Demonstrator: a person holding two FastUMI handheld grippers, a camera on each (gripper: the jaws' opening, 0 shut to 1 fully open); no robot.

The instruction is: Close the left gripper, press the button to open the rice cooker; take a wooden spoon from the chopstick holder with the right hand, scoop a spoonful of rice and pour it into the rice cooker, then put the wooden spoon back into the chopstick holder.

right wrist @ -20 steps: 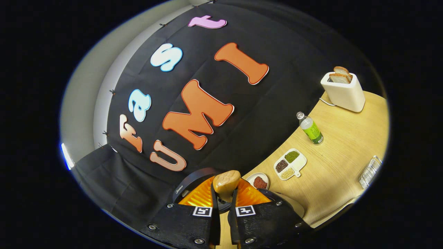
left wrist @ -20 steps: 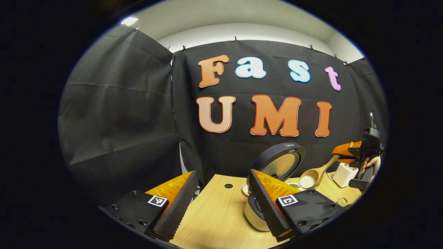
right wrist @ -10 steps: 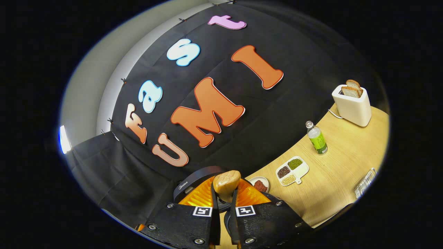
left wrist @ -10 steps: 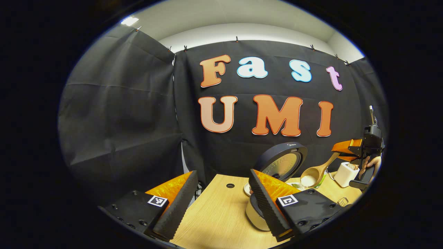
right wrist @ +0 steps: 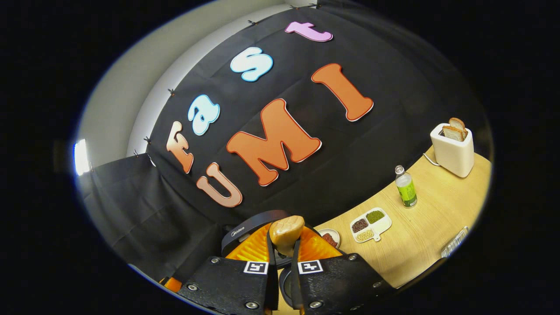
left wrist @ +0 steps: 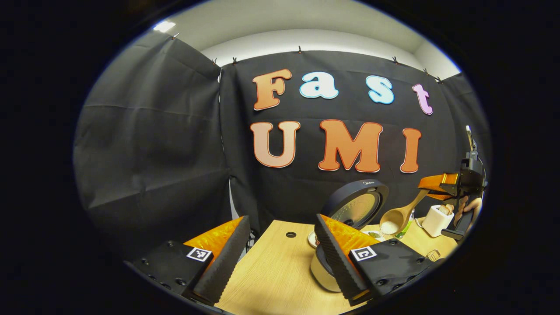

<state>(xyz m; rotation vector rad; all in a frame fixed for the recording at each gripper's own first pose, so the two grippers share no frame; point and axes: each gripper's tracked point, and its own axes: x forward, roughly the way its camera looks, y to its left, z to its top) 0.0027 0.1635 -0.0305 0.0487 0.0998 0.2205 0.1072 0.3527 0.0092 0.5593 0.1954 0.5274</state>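
Observation:
In the left gripper view my left gripper (left wrist: pixel 280 258) is open, nothing between its fingers, low over the wooden table (left wrist: pixel 271 271). Behind its right finger stands the rice cooker (left wrist: pixel 326 273), its round dark lid (left wrist: pixel 358 203) swung up. To the right, a hand holds the right gripper (left wrist: pixel 431 183) shut on a wooden spoon (left wrist: pixel 396 216); white rice lies in the bowl, which hangs just right of the lid. In the right gripper view my right gripper (right wrist: pixel 282 245) grips the spoon handle (right wrist: pixel 286 232) end-on, with the cooker lid (right wrist: pixel 251 227) just behind.
A white toaster (right wrist: pixel 453 148) with bread, a green bottle (right wrist: pixel 407 188), a divided dish of beans (right wrist: pixel 369 224), a small bowl of red beans (right wrist: pixel 329 238) and a wire rack (right wrist: pixel 455 247) stand on the table. The toaster (left wrist: pixel 435 218) also appears far right.
The right gripper has lifted and carried the rice-filled spoon up and leftward, closer to the open lid, rolling as it went. The left gripper has stayed nearly still.

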